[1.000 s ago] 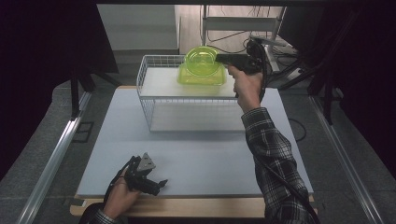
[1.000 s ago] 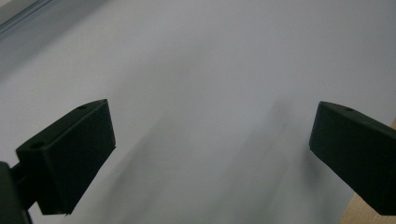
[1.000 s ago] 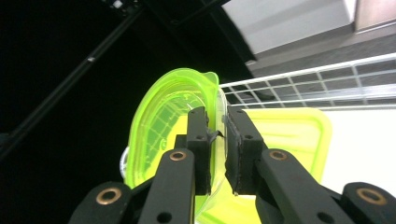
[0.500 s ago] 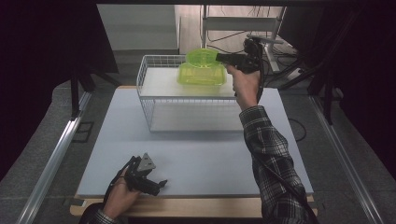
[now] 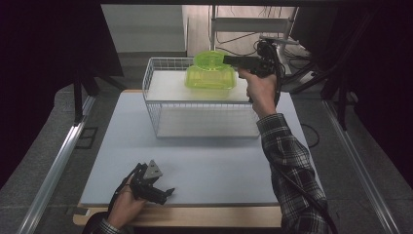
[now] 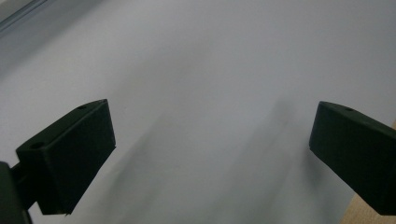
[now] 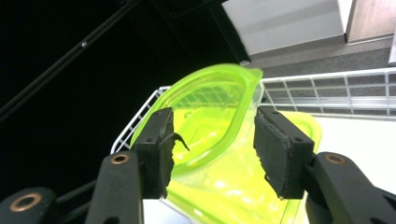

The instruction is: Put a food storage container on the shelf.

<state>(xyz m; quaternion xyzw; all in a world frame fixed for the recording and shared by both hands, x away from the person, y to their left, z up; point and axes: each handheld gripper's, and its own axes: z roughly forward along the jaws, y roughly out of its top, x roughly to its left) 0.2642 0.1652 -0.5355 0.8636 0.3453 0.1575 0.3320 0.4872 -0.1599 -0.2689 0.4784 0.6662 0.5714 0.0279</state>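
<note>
Green lid [image 7: 205, 116], unlabelled, sits between the just-opening right claw [image 7: 212, 154]; left claw [image 6: 210, 154] gapes wide.

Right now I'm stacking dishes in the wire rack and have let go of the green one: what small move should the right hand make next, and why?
Probably draw the right gripper straight back. Its jaws have just been opening and stand off the green bowl, which leans on the green container in the wire basket; a sideways move could knock it.

Glossy, translucent lime-green plastic container [image 5: 210, 78] and lid [image 7: 205, 116] inside a white-coated wire basket [image 5: 170, 105] — probably metal. Beneath the basket, a smooth matt pale table mat [image 5: 204, 165] — its near edge wood-like; beside the basket, a plaid cloth sleeve [image 5: 292, 165].
</note>
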